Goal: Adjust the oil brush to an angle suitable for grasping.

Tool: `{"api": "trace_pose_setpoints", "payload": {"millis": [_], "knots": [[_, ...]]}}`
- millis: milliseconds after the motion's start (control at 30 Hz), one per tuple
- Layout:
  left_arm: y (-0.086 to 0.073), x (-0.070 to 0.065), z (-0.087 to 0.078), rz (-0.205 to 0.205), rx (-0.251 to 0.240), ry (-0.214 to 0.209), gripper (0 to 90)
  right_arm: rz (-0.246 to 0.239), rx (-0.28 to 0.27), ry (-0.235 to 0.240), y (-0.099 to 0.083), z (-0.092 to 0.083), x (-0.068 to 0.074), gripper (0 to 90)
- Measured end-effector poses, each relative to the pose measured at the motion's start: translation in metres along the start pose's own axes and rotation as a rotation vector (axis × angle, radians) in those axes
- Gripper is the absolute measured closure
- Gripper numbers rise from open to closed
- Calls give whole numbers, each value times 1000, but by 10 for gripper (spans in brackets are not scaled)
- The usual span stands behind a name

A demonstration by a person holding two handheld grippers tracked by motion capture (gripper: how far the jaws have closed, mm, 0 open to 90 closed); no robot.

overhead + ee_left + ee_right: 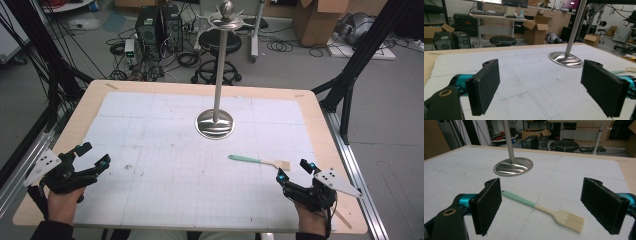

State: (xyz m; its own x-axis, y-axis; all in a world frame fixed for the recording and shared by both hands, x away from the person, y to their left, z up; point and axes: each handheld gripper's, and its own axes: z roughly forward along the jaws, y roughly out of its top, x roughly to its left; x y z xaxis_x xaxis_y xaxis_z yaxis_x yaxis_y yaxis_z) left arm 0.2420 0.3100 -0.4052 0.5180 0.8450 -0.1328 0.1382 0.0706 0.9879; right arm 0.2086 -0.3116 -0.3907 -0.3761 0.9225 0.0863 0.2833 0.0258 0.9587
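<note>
Right claw (295, 173) just behind brush (260, 161).

Metal stand (215, 123) mid-mat — black stool (218, 46) beyond the table

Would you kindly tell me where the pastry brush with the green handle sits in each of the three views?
High view: the pastry brush lies right of centre on the white mat, just ahead of the right gripper.
Left gripper view: its pale tip peeks in at the right edge.
Right gripper view: it lies between the open jaws, bristles lower right.
Shared landmark: the steel stand's round base.
</note>
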Motion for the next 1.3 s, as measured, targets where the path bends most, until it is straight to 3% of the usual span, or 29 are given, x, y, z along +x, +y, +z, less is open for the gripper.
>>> {"api": "trace_pose_setpoints", "payload": {"millis": [500, 633, 733, 800, 833, 900, 933, 967, 1033, 1067, 1133, 1200, 1300], "knots": [[-1, -1, 2, -5, 2, 0, 160, 12, 9, 6, 3, 6, -7, 164], [-2, 0, 6, 1, 17, -9, 161, 45, 10, 9, 8, 13, -14, 176], [-1, -1, 5, 5, 16, -13, 160, 57, 38, 20, 15, 27, -21, 249], [-2, -2, 5, 8, 19, -15, 161, 69, 62, 29, 18, 39, -26, 344], [-2, -2, 5, 8, 19, -15, 162, 69, 62, 29, 18, 39, -26, 344], [-2, -2, 5, 12, 21, -17, 162, 68, 106, 38, 19, 50, -29, 520], [-2, -1, 5, 12, 22, -18, 162, 42, 157, -2, 20, 62, -31, 679], [-2, -1, 5, 12, 22, -18, 162, 42, 157, -2, 20, 62, -31, 679], [-2, -1, 6, 9, 22, -18, 162, 26, 196, -29, 20, 72, -35, 851], [-2, 0, 6, 11, 26, -18, 162, 29, 236, -57, 17, 82, -39, 890], [-2, 0, 6, 15, 29, -21, 163, 26, 246, -61, 16, 85, -41, 891], [-2, 0, 6, 17, 31, -23, 164, 38, 315, -75, 9, 102, -46, 892], [-3, -1, 6, 18, 33, -22, 164, 39, 345, -75, 5, 110, -48, 892]]}}
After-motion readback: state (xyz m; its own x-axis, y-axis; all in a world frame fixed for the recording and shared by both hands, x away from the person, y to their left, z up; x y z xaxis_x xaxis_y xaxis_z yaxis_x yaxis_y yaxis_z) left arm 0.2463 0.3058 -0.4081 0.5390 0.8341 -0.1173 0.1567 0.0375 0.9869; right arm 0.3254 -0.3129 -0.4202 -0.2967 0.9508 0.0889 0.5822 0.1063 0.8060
